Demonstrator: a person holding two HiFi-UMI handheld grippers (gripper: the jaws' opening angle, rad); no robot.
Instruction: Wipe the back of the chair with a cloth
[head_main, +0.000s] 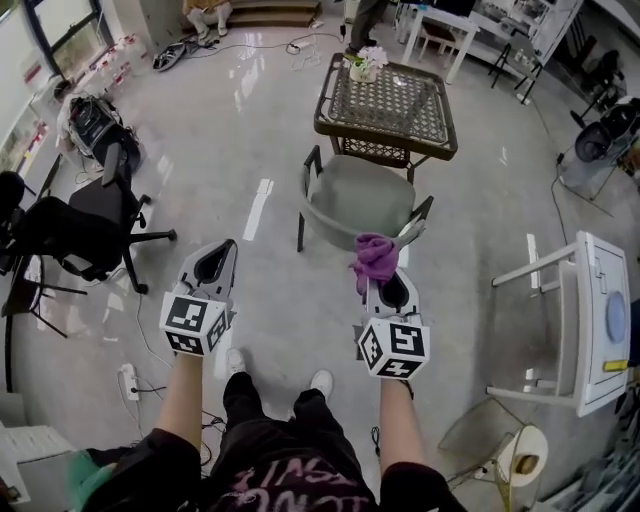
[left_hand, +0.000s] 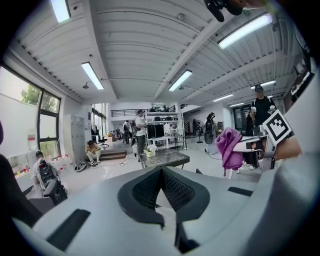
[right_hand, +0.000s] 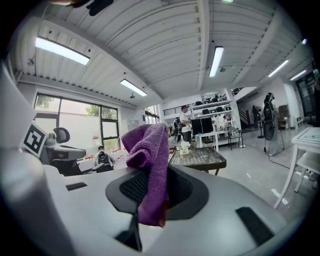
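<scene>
Cloth (head_main: 376, 255) is bunching in my right tongs (head_main: 388, 282), maybe slipping loose against the chair (head_main: 360, 195) at 12 o'clock; left tongs (head_main: 225, 250) are sitting closed, empty.

**Bright, even light; strong fisheye in your gripper views**

Your room is lit by ceiling strip lights (left_hand: 92, 75) and by daylight from the windows (right_hand: 75, 115). In your head view the glossy floor (head_main: 230, 130) throws white glare streaks, and the shadows are soft. Both gripper views bend hard toward black rounded corners. The purple cloth (right_hand: 150, 165) reads sharp, while the far people look small and soft.
</scene>
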